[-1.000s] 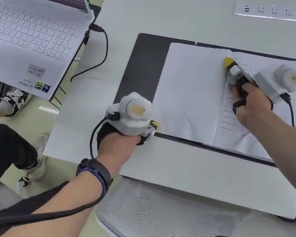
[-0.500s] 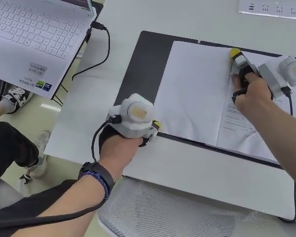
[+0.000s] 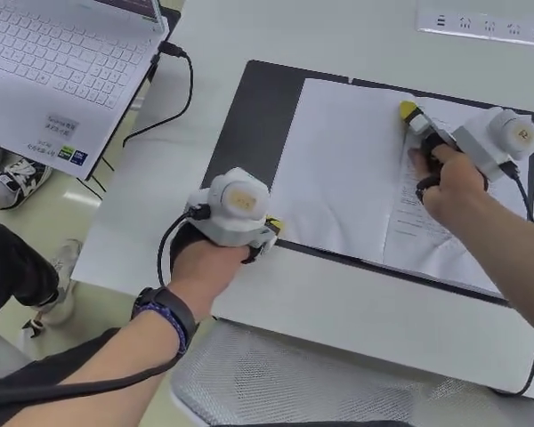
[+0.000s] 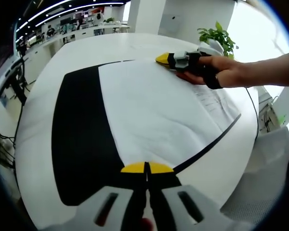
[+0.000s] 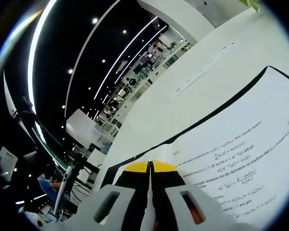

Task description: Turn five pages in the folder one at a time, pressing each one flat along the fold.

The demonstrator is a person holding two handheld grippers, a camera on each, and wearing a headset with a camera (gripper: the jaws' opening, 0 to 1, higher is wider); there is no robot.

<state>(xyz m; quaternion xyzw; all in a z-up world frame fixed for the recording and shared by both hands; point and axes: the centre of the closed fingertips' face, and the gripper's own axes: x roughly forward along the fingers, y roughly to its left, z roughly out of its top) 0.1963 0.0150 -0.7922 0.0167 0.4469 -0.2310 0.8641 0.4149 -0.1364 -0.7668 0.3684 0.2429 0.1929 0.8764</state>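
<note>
Two grippers: left gripper (image 3: 273, 228), right gripper (image 3: 408, 111). One folder (image 3: 249, 124). Two open pages: blank page (image 3: 338, 169), printed page (image 3: 427, 242). One laptop (image 3: 62, 62), one power strip (image 3: 485, 24), one plant (image 4: 216, 36), one wristband (image 3: 169, 311).

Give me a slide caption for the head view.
Right gripper, shut, touches the open folder at its fold; left gripper, shut, rests at its near edge.

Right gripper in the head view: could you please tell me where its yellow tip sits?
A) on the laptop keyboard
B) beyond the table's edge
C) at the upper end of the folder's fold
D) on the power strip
C: the right gripper points its yellow tip at the top of the fold in the open folder, between the blank page and the printed page.
</note>
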